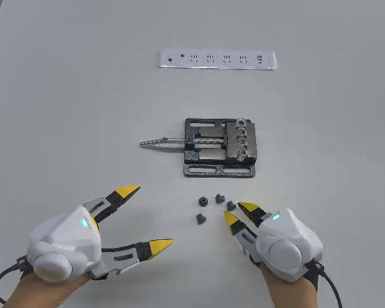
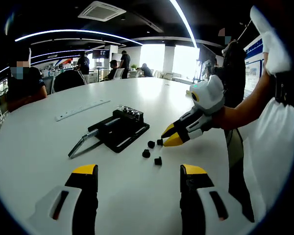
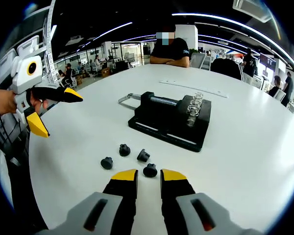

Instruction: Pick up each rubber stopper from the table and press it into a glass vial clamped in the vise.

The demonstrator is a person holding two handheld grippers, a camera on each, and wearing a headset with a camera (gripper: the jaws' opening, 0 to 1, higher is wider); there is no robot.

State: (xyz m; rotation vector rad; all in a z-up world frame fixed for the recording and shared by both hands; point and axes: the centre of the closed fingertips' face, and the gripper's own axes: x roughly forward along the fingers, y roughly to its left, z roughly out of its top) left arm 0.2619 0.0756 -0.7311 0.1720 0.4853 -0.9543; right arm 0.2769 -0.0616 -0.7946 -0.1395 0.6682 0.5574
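Four rubber stoppers point(image 1: 203, 201) lie loose on the white worktop point(image 1: 64, 115), on the near-edge side of the black vise point(image 1: 218, 170), whose jaws hold a row of glass vials point(image 1: 242, 136) upright. The right gripper point(image 1: 239, 212) sits low with its jaws only narrowly parted and nothing between them, its tips just beside the nearest stopper point(image 3: 150, 170). The left gripper point(image 1: 143, 217) hovers toward the near left with its jaws spread wide and empty.

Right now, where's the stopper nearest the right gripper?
In the head view, that stopper lies just ahead of the right gripper, rightmost of four, on the near side of the vise.
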